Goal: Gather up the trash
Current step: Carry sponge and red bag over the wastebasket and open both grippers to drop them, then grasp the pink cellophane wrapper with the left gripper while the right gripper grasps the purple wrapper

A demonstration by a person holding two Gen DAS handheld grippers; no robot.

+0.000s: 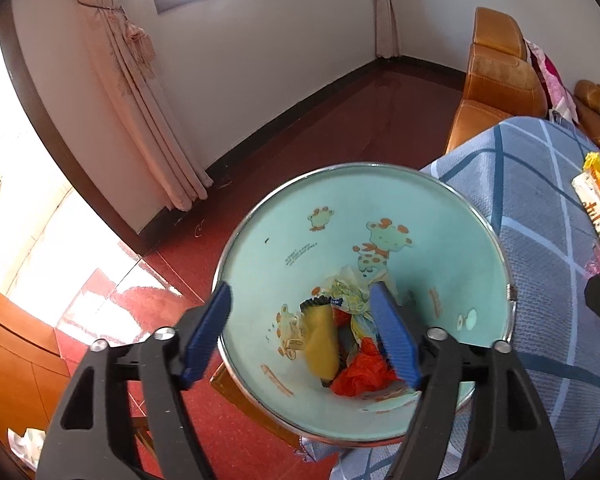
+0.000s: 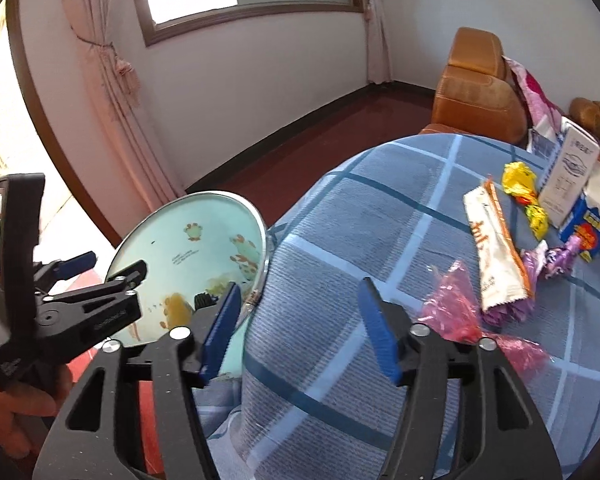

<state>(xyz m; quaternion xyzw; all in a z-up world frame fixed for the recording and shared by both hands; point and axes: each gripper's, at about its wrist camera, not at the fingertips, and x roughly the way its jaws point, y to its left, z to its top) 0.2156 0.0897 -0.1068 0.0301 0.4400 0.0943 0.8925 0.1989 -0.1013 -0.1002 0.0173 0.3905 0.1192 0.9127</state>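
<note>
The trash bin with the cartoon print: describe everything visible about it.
The trash bin is a round, open-topped pail, pale mint inside, printed with orange-spotted cartoon animals and a line of small text, and edged by a shiny metal-looking rim. It stands on the red floor against the blue plaid cloth draped over the table edge. At its bottom lie crumpled wrappers: a yellow one, a red one and pale printed plastic. The open left gripper hangs over its mouth, holding nothing.
</note>
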